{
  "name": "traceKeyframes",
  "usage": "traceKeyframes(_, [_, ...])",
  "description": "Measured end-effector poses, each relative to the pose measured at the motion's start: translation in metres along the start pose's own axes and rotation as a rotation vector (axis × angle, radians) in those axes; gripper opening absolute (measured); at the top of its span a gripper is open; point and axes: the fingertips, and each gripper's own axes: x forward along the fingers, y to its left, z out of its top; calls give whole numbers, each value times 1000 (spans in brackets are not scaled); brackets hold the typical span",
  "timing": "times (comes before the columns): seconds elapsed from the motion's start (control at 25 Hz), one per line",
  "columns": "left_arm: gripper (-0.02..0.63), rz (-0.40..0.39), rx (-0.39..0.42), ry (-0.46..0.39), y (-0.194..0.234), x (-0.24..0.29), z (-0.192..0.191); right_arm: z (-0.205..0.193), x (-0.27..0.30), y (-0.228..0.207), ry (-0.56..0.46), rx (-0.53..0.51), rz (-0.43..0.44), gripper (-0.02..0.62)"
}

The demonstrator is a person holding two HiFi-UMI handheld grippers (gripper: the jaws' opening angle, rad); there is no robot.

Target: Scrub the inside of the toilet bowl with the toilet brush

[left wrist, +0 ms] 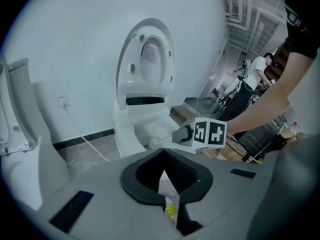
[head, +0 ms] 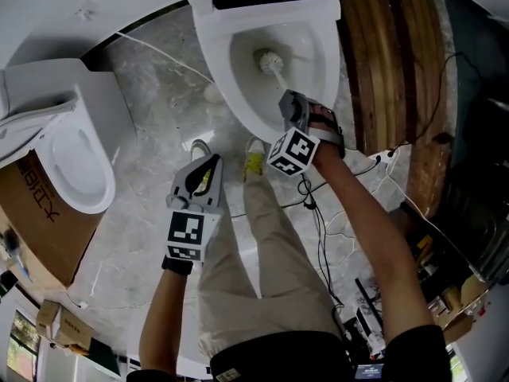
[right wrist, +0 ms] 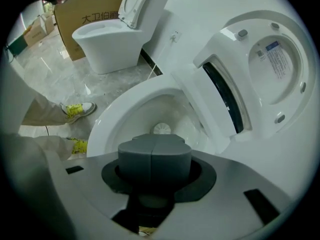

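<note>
The white toilet bowl (head: 238, 78) stands open at the top of the head view, seat and lid (right wrist: 272, 59) raised. A white brush head (head: 266, 58) sits low inside the bowl, and its thin handle slants back to my right gripper (head: 288, 103), which is shut on it above the bowl's front rim. In the right gripper view the grey pads (right wrist: 137, 156) meet, with the brush head (right wrist: 161, 129) just beyond them; the handle is hidden. My left gripper (head: 208, 164) hangs over the floor left of the bowl, shut and holding nothing; its black pads (left wrist: 180, 171) touch at the tip.
A second toilet (head: 71, 157) stands at the left in front of a cardboard box (head: 32, 213). A wooden platform (head: 390, 54) lies right of the bowl, with cables (head: 350, 213) on the marble floor below it. The person's legs and a yellow-laced shoe (head: 253, 163) are near the bowl's front.
</note>
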Motion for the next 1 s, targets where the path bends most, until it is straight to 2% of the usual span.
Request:
traceKeyframes(0.16, [18, 9, 19, -32, 4, -8, 1, 19, 0, -7, -60, -169, -12, 160])
traceKeyframes(0.28, [18, 23, 44, -37, 2, -11, -2, 33, -4, -16, -140, -360, -44, 158])
traceKeyframes(0.4, [18, 25, 8, -37, 0, -11, -8, 46, -8, -20, -223, -597, -60, 158])
traceKeyframes(0.52, [18, 19, -10, -44, -1, -12, -16, 47, -2, -31, -267, -709, -83, 158])
traceKeyframes(0.6, [18, 20, -24, -43, -2, -12, -20, 38, 9, -47, -227, -748, -132, 156])
traceKeyframes(0.72, [18, 18, -34, -35, -4, -9, -27, 9, 25, -74, -76, -799, -172, 156])
traceKeyframes(0.84, [18, 17, -38, -24, 0, -10, -32, -9, 31, -79, 10, -840, -184, 156])
traceKeyframes(1.0, [18, 26, -29, -21, 5, -12, -29, -23, 35, -72, 85, -811, -152, 158])
